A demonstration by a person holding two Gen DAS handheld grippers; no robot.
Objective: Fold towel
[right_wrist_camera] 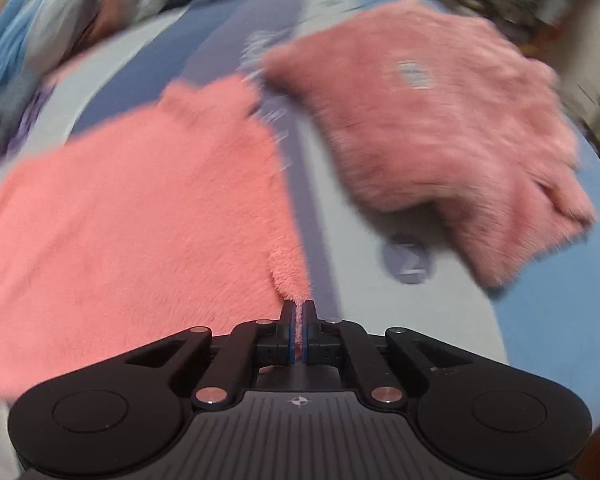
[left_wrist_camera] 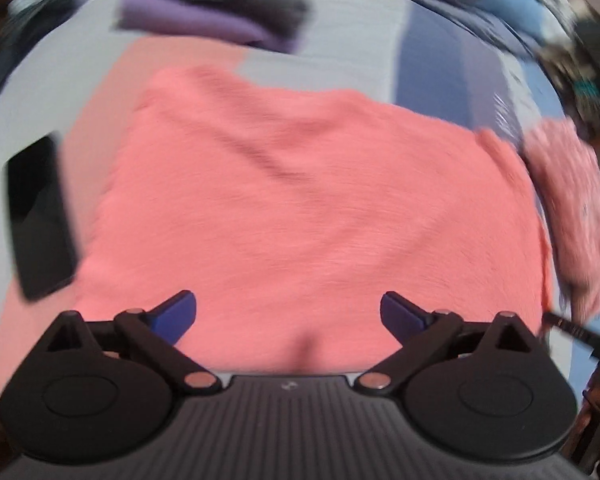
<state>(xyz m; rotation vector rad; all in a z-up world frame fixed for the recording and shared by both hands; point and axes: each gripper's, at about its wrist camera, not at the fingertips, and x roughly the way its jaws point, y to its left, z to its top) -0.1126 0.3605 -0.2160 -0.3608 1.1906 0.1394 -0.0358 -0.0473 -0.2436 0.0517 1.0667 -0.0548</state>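
Observation:
A salmon-pink fluffy towel (left_wrist_camera: 300, 208) lies spread on a bed sheet with blue, grey and pink stripes. My left gripper (left_wrist_camera: 288, 314) hovers open over the towel's near edge, its blue pads wide apart with only cloth below them. In the right wrist view the same pink towel (right_wrist_camera: 132, 220) fills the left half. My right gripper (right_wrist_camera: 299, 322) is shut on the towel's near right corner, and a strip of pink pile shows between the pads. Both views are blurred by motion.
A second, duller pink towel (right_wrist_camera: 440, 120) lies to the right, also seen as a pink towel (left_wrist_camera: 572, 200) at the left view's right edge. A black phone (left_wrist_camera: 40, 216) rests left of the spread towel. Folded purple and grey cloths (left_wrist_camera: 212, 12) sit at the back.

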